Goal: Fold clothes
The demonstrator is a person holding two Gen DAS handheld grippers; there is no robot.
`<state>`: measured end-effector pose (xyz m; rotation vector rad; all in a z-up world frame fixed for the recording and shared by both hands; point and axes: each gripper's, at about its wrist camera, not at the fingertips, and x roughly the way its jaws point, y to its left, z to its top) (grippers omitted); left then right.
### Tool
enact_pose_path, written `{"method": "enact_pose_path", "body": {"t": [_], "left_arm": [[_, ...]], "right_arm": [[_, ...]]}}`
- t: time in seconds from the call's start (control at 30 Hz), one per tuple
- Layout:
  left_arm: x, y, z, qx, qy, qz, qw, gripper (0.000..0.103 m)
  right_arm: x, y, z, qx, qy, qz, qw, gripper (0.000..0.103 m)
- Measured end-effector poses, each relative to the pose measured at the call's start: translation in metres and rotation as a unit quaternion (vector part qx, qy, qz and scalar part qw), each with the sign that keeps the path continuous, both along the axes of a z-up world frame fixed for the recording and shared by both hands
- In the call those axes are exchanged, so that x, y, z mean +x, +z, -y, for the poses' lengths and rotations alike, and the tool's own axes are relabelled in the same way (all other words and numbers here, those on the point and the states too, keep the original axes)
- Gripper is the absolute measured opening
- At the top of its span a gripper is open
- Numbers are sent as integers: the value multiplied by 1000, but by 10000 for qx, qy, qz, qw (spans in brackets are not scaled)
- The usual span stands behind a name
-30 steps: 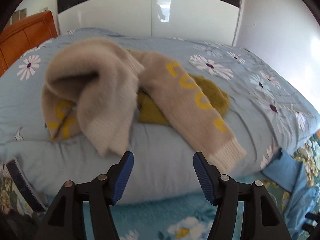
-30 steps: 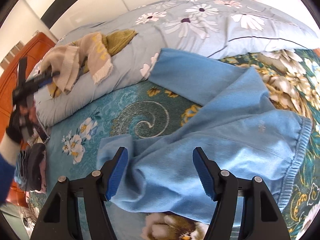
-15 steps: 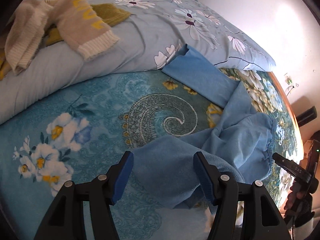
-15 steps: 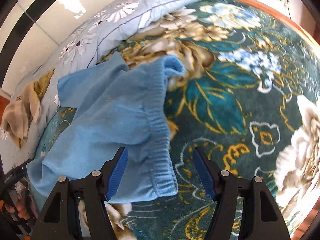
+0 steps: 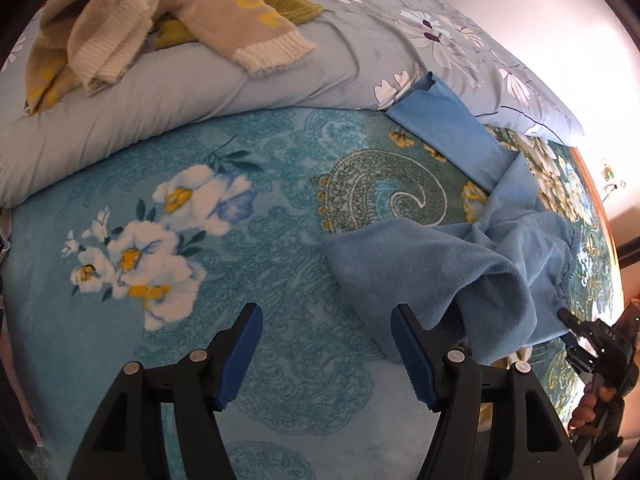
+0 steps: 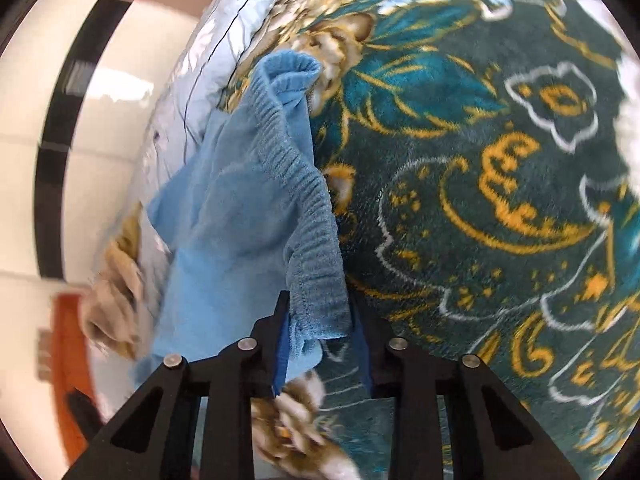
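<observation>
Your right gripper [image 6: 320, 344] is pinched on just the ribbed waistband edge of the blue pants [image 5: 460, 264], which lie crumpled on the floral blanket [image 5: 200, 240]. Your left gripper [image 5: 326, 354] gapes wide, holding nothing. Thin bite like that could slip if you tug.

A teal floral blanket [image 5: 168, 264] with white-and-yellow blossoms and a paisley swirl covers the bed, turning dark green with gold scrollwork [image 6: 500, 208] toward the far side. A pale blue duvet printed with white daisies [image 5: 360, 60] lies bunched along the blanket's upper edge. A white wall [image 5: 532, 12] rises behind it. White glossy panels with a black stripe [image 6: 60, 120] and an orange-brown wooden piece [image 6: 72, 360] show blurred at the left
</observation>
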<state>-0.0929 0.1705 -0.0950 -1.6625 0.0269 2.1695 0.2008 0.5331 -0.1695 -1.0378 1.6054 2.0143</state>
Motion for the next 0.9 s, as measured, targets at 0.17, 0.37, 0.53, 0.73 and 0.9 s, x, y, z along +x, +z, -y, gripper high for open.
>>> {"method": "enact_pose_path", "body": {"t": [0.17, 0.37, 0.53, 0.73, 0.9], "left_arm": [[7, -15, -25, -102, -463, 112, 9988, 71], [12, -29, -43, -335, -649, 86, 9973, 71], [16, -41, -59, -529, -803, 64, 9953, 71], [12, -19, -42, -503, -485, -244, 9973, 24], [2, 21, -7, -314, 106, -681, 9971, 6]], "right_arm": [[9, 25, -13, 427, -297, -245, 9983, 26], [12, 69, -39, 1079, -509, -574, 9912, 25], [7, 91, -57, 1263, -621, -713, 9875, 25], [1, 123, -63, 1455, -678, -897, 9829, 25], [-5, 148, -54, 1643, -497, -999, 9801, 25]]}}
